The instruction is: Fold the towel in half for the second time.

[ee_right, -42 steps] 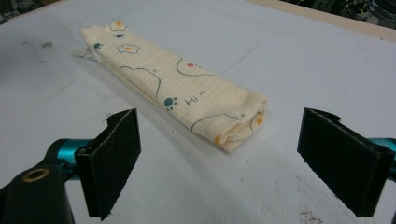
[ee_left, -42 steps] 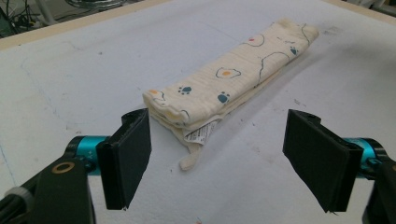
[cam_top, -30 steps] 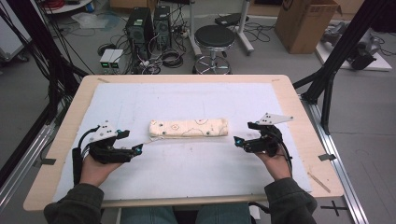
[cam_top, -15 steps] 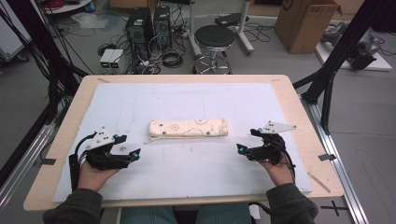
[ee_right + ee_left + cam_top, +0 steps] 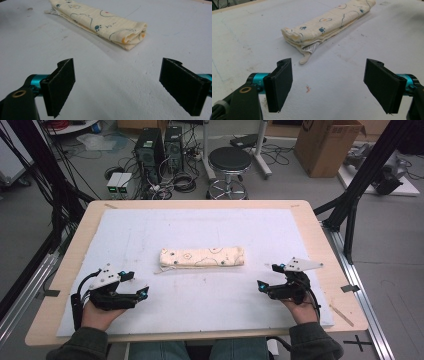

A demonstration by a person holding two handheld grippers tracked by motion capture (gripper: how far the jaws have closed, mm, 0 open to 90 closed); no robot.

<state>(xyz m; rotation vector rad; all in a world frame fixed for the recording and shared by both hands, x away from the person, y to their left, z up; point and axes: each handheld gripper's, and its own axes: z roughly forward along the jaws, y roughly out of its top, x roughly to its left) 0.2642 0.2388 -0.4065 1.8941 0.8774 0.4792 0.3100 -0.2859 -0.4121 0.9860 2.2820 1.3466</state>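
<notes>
A folded cream cloth [image 5: 202, 257] with small paw and animal prints lies as a long roll in the middle of the white mat [image 5: 200, 227]. My left gripper [image 5: 141, 292] rests near the mat's front left, open and empty, well short of the cloth's left end [image 5: 297, 37], where a label and a strap stick out. My right gripper [image 5: 261, 285] sits at the front right, also open and empty, with the cloth's right end [image 5: 130, 35] ahead of it. In each gripper view the black jaws stand wide apart over bare mat [image 5: 329, 75] [image 5: 112, 82].
The mat covers a wooden table [image 5: 320, 235]. Beyond the far edge stand a black stool [image 5: 229, 162], computer towers [image 5: 159, 145] and cables on the floor. A cardboard box [image 5: 327, 142] and a black frame post [image 5: 367, 175] are at the right.
Both hands have drawn back toward the front edge of the table, away from the cloth. The cloth has stayed in place.
</notes>
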